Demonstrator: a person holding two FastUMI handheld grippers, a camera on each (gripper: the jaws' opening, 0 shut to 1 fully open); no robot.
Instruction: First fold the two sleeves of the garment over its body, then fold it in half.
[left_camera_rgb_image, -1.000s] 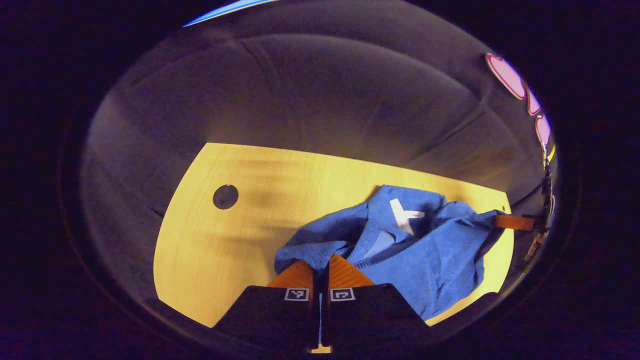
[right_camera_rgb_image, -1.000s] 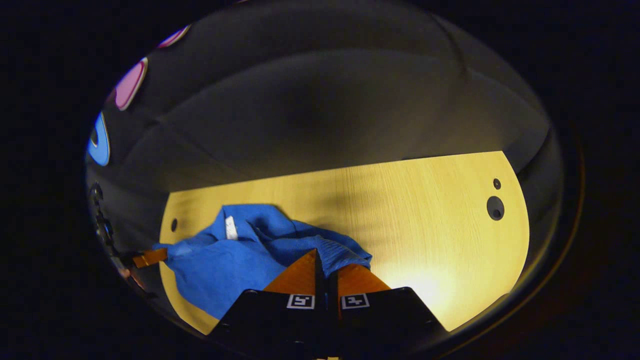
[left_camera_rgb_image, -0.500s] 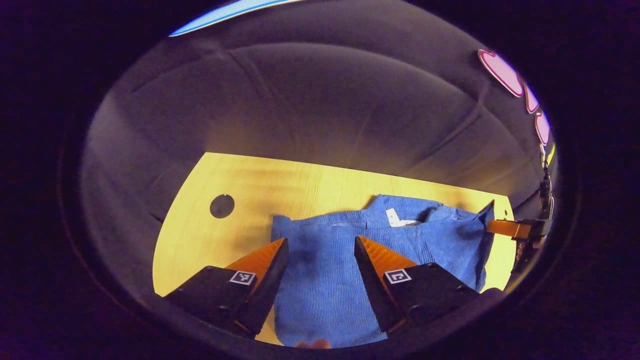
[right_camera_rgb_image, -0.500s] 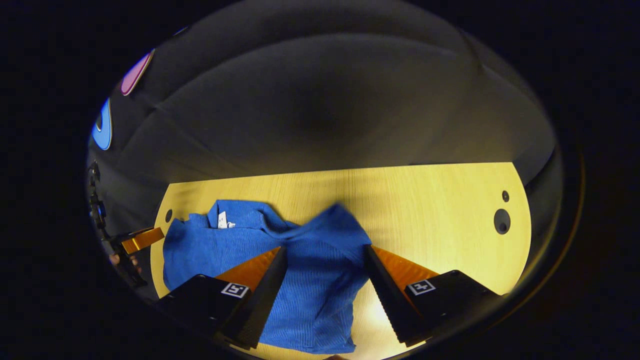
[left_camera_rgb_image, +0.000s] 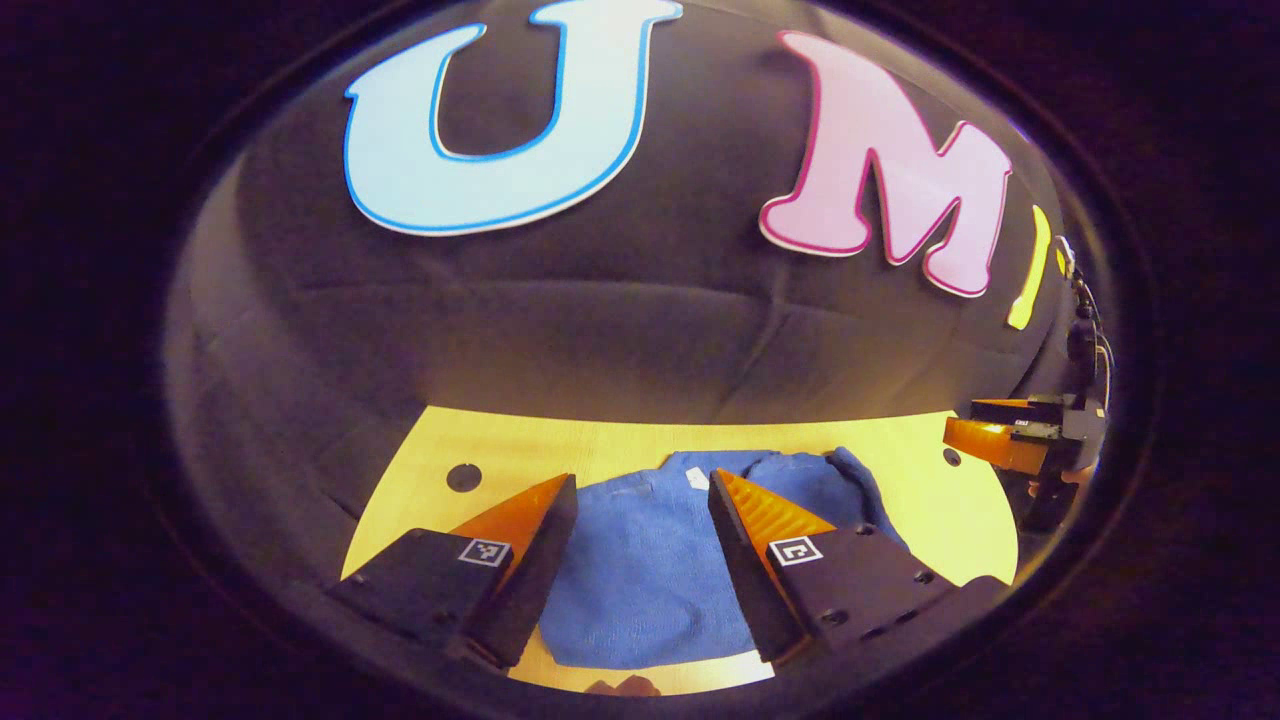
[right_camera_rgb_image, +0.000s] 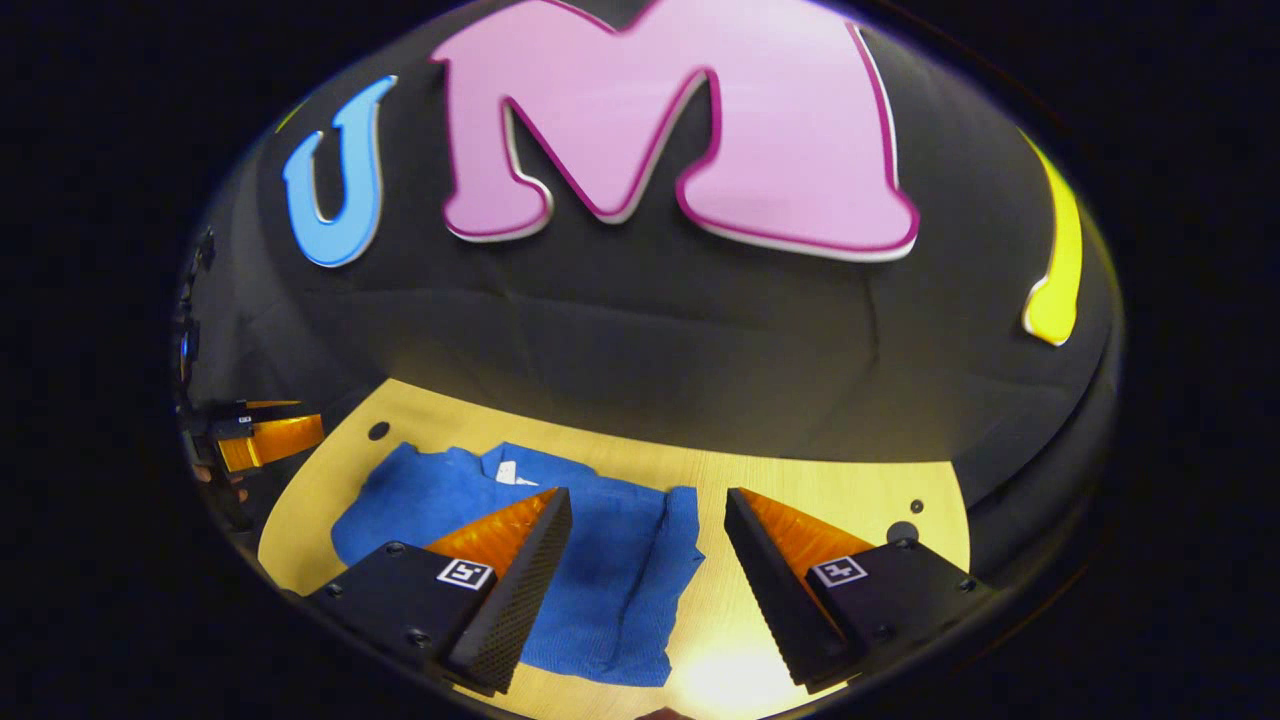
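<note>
- Left gripper view: the left gripper (left_camera_rgb_image: 640, 520) has its two fingers spread wide apart, with nothing held between them.
- The blue garment (left_camera_rgb_image: 645, 580) lies on the yellow wooden table (left_camera_rgb_image: 420, 480), below and beyond the fingers; it shows through the gap between them and spreads a little past the right-hand finger.
- A small white tag (left_camera_rgb_image: 697, 479) sits at the garment's far edge, near the collar, just beside the tip of the right-hand finger as seen here.
- The fingers hang above the cloth and do not appear to touch it.
- A round dark hole (left_camera_rgb_image: 463, 477) marks the table to the left of the garment, well apart from it.
- At the far right of this view the right gripper (left_camera_rgb_image: 985, 432) is held above the table edge, its fingers a little parted, apart from the garment.
- Right gripper view: the right gripper (right_camera_rgb_image: 645, 530) is likewise spread wide and grips nothing.
- The garment (right_camera_rgb_image: 600, 570) lies on the table (right_camera_rgb_image: 800, 490) mostly behind the left-hand finger and in the left part of the gap; its right edge hangs in a loose fold short of the right-hand finger.
- The white tag (right_camera_rgb_image: 506, 471) shows at the far edge, just above the left-hand finger's tip.
- Bare table lies under the right-hand finger, with a hole (right_camera_rgb_image: 902, 532) near it.
- At the left rim the left gripper (right_camera_rgb_image: 262, 436) is seen, clear of the cloth.
</note>
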